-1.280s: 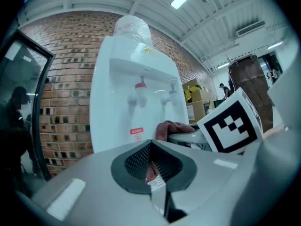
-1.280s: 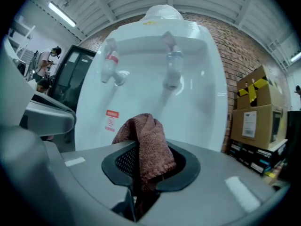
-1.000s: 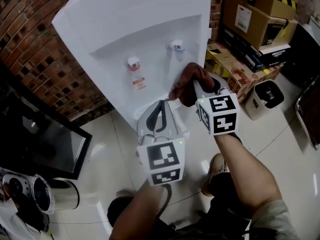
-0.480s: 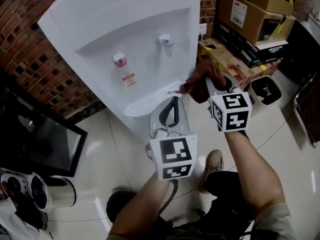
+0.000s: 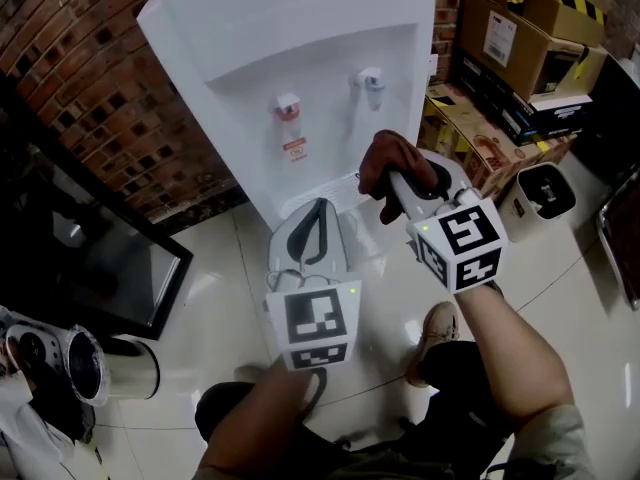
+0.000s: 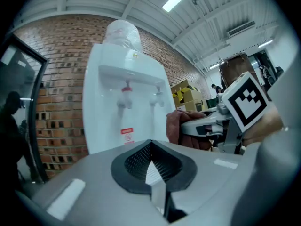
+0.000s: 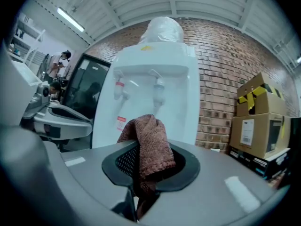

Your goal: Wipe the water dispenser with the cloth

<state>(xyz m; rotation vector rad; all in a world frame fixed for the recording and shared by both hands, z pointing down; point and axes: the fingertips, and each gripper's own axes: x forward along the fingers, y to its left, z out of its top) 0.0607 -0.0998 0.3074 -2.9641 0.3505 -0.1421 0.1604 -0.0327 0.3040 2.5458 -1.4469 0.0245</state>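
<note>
**Cloth at dispenser front, right gripper holding**

- Right gripper (image 7: 145, 160): jaws clamped on the brown cloth (image 7: 148, 144), which bunches up and sticks out above the pads.
- Head view: the cloth (image 5: 388, 160) sits in front of the white water dispenser (image 5: 300, 38), below the blue tap (image 5: 371, 80) and by the right end of the drip tray (image 5: 338, 186). Contact with the dispenser: cannot tell.
- Left gripper (image 6: 150, 147): jaws together, nothing between them. It is held level, pointing at the dispenser's lower front, just left of the right gripper.
- Red tap (image 5: 288, 108) sits to the left of the blue one.
- Surroundings: brick wall (image 5: 70, 78) behind, cardboard boxes (image 5: 520, 38) to the right.
</note>
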